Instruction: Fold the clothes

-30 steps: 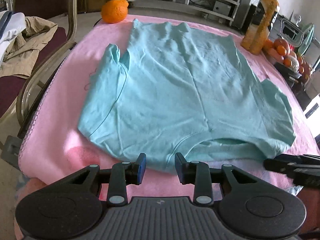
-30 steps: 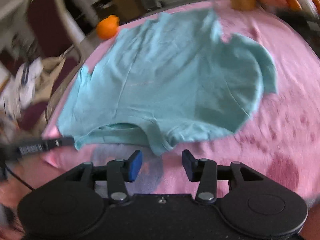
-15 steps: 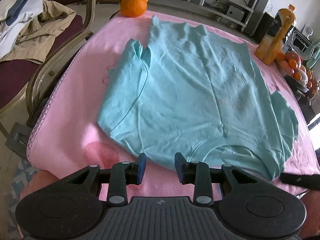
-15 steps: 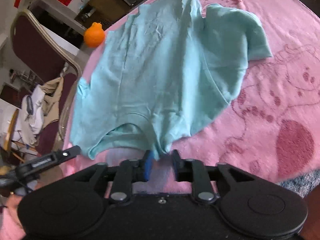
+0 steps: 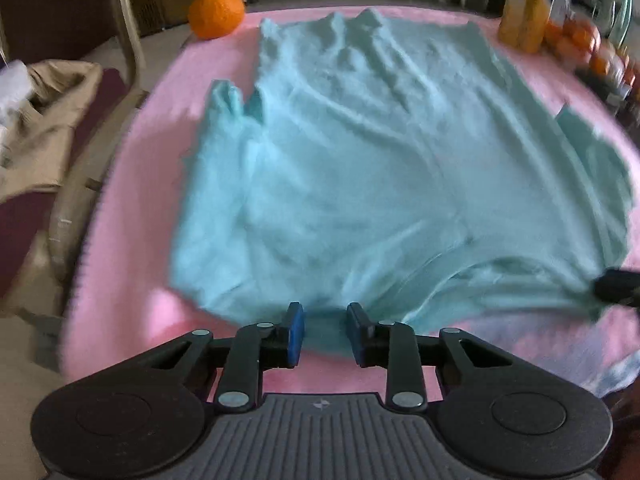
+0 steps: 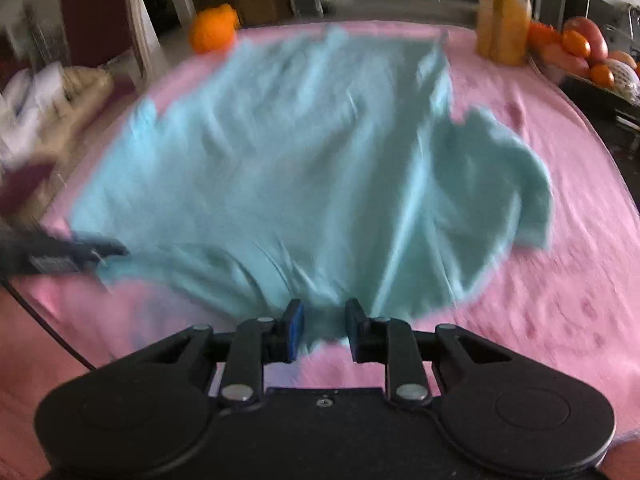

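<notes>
A light turquoise T-shirt [image 5: 360, 168] lies spread on the pink blanket [image 5: 132, 208] that covers the surface, and it takes most of the middle. Its neck opening is at the near edge and its hem is toward the far edge. The cloth is wrinkled, with long creases from the near edge toward the far one. One short sleeve [image 5: 228, 104] is bunched toward the left edge, and the other sleeve [image 6: 504, 176] lies flat toward the right edge.

The left gripper [image 5: 323, 334] is at the near edge, and its jaws are closing with the shirt's near border between them; the blue pads do not press the cloth yet. The right gripper [image 6: 321, 330] is also at the near edge, further to the right. Its jaws are closing too, and a gathered fold of the shirt is between them, but a gap stays on each side of the cloth.

Both views are blurred, most of all the right wrist view, so the seams are hard to see. An orange [image 5: 216, 12] sits at the far left corner. An orange juice bottle [image 6: 502, 28] at the far right corner is cut off at the top. Beside it are fruits [image 6: 580, 48], only partly seen. A chair [image 5: 124, 40] with beige clothes [image 5: 44, 120] stands past the left edge.
</notes>
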Motion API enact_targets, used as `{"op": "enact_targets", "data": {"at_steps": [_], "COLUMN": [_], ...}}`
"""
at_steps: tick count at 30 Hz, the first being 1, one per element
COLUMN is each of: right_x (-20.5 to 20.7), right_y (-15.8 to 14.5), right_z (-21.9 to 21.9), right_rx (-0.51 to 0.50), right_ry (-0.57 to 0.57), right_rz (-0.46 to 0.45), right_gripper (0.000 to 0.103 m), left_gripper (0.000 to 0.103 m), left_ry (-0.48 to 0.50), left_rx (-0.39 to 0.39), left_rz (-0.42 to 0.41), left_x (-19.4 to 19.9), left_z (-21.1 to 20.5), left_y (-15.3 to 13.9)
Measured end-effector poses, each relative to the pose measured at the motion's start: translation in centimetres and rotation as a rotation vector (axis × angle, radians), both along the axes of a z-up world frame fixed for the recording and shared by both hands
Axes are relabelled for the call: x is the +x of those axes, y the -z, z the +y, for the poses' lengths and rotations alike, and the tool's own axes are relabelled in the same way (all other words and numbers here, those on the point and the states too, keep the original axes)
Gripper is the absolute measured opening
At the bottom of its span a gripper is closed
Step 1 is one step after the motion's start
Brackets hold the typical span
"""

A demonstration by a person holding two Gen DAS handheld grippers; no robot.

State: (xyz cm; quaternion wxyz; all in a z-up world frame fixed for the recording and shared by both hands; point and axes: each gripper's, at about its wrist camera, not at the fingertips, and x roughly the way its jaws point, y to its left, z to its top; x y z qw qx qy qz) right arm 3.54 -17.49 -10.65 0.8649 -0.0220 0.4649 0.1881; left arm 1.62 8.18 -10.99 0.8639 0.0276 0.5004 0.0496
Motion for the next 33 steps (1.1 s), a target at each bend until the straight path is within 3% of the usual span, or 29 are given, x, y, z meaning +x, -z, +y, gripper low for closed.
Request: {"op": "enact_targets", "data": {"at_steps": [1, 3, 7, 9, 12, 14, 20, 24, 27, 29, 31, 32, 33], "right_x": [0.0, 0.0, 0.8, 2.1, 4.2, 5.1, 7.3, 8.5, 8.1, 7.9, 7.7, 7.7, 7.6], "right_y": [-0.5, -1.4, -5.1, -6.0, -5.3, -4.6, -2.6, 0.5, 2.5, 3.2, 3.4, 3.4, 3.3], "right_z": [-0.8, -2.6, -8.0, -11.5, -16.2, -17.9, -19.0, -17.9, -17.5, -17.1, -17.1, -17.2, -17.2], "right_rx": [0.025, 0.076, 0.275, 0.418, 0.611, 0.680, 0.756, 0.608, 0.640, 0.662, 0.677, 0.677, 0.676], "right_ry": [0.024, 0.071, 0.247, 0.389, 0.605, 0.686, 0.763, 0.790, 0.794, 0.791, 0.804, 0.816, 0.829], "right_rz": [0.022, 0.065, -0.017, 0.008, 0.117, 0.164, 0.178, 0.301, 0.328, 0.286, 0.234, 0.215, 0.195], "right_gripper": [0.020, 0.020, 0.030, 0.031, 0.031, 0.031, 0.031, 0.031, 0.031, 0.029, 0.021, 0.005, 0.005], "left_gripper": [0.028, 0.023, 0.025, 0.025, 0.025, 0.025, 0.028, 0.029, 0.029, 0.029, 0.029, 0.029, 0.029], "left_ry": [-0.005, -0.036, -0.063, -0.057, -0.053, -0.063, -0.068, -0.055, -0.053, -0.055, -0.055, -0.055, -0.054], "left_rx": [0.031, 0.005, -0.088, -0.126, -0.128, -0.137, -0.134, -0.121, -0.119, -0.121, -0.124, -0.126, -0.127], "left_rz": [0.004, -0.007, -0.056, -0.048, -0.005, 0.029, 0.044, 0.033, 0.026, 0.025, 0.025, 0.025, 0.025], "left_x": [-0.3, -0.6, -0.7, 0.0, 1.3, 2.1, 2.9, 2.6, 2.5, 2.4, 2.4, 2.3, 2.3], "left_z": [0.2, 1.2, 2.2, 1.5, 0.5, 0.1, 0.2, 0.0, 0.1, 0.0, 0.0, 0.0, 0.0], "left_y": [-0.4, -1.2, -2.8, -2.6, -1.2, -0.3, 0.3, 0.5, 0.6, 0.6, 0.5, 0.5, 0.5]}}
